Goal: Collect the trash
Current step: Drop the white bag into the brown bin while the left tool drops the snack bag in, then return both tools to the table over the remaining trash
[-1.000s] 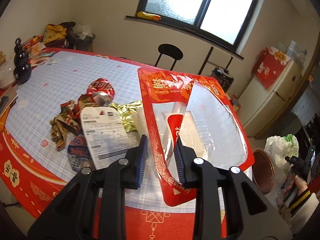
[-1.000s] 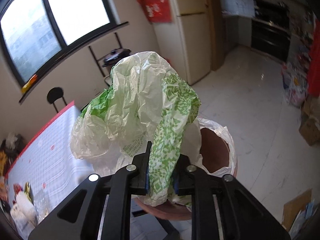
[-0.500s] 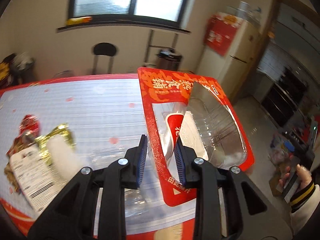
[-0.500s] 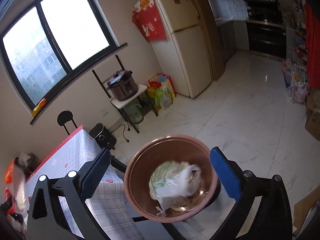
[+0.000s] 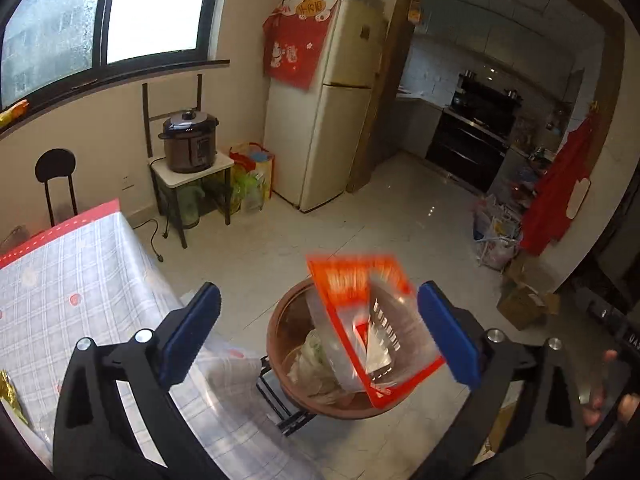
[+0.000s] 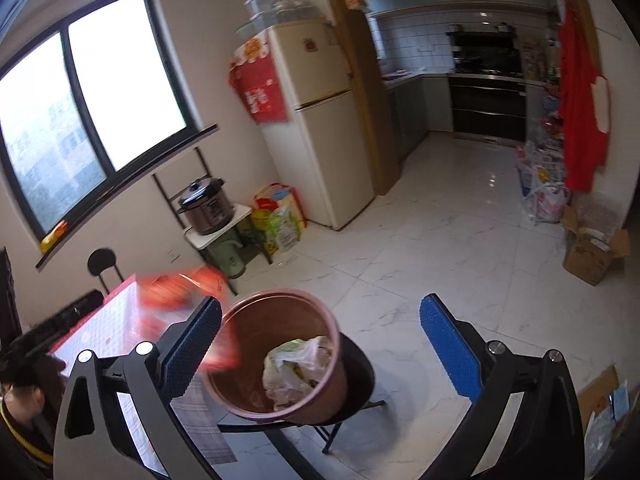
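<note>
Red-bordered clear packet (image 5: 372, 320) blurred, tilted over brown bin (image 5: 280, 340), white-green bag (image 6: 296, 364) inside bin, left gripper (image 5: 318, 332) and right gripper (image 6: 320, 344) spread wide, empty, checked tablecloth (image 5: 80, 288) beside bin, pale tiled floor (image 6: 440, 248).

Right gripper (image 6: 320, 334) jaws wide apart above brown bin (image 6: 276, 354); plastic bag (image 6: 298, 372) inside.

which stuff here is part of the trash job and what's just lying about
Job: red packet, falling from the open left tongs; brown bin; plastic bag inside the bin.

Lying about: fridge, rice cooker, black chair, cardboard box.
</note>
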The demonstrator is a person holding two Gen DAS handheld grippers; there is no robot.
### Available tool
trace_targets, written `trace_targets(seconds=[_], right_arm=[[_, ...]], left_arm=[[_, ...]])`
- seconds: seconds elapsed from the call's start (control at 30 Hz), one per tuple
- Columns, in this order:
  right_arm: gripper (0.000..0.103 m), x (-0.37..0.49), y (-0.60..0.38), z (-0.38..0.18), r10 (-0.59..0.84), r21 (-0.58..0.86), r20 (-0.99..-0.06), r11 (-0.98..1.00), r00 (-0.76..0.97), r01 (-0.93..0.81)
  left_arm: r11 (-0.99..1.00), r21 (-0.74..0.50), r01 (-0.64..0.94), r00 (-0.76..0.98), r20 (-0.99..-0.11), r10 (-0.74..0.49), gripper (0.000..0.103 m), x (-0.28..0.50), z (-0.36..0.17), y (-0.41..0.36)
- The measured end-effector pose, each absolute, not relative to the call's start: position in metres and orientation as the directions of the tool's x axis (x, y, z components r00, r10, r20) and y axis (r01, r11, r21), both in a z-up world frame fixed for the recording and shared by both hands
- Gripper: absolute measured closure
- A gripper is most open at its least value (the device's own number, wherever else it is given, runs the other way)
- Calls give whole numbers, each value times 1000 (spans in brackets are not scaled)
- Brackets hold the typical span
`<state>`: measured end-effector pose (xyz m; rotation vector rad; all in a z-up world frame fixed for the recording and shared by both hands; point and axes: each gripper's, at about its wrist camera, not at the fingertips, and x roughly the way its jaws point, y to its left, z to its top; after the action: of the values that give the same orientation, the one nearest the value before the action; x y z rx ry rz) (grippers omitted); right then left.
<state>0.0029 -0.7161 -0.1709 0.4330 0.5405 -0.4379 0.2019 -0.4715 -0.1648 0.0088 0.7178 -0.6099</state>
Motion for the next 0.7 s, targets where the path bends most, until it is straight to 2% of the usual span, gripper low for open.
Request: trace_targets(seconds=[0.1, 0.27, 0.5, 0.7], right_arm=[[5, -9, -722, -166, -308, 273, -559, 808, 769, 522], [5, -11, -725, -161, -311, 275, -546, 810, 778, 518], [5, 24, -691, -154, -208, 284, -526, 871, 825, 401], [5, 74, -618, -152, -39, 291, -536, 929, 843, 228]], left_arm=[[825, -240, 512, 596, -592, -542, 6, 199, -156, -457], [876, -208, 435, 639, -614, -463, 6, 190, -152, -416], [961, -164, 222, 727, -629, -275, 6, 177, -134, -312], [988, -150, -35, 786, -615, -65, 6, 142, -111, -180]])
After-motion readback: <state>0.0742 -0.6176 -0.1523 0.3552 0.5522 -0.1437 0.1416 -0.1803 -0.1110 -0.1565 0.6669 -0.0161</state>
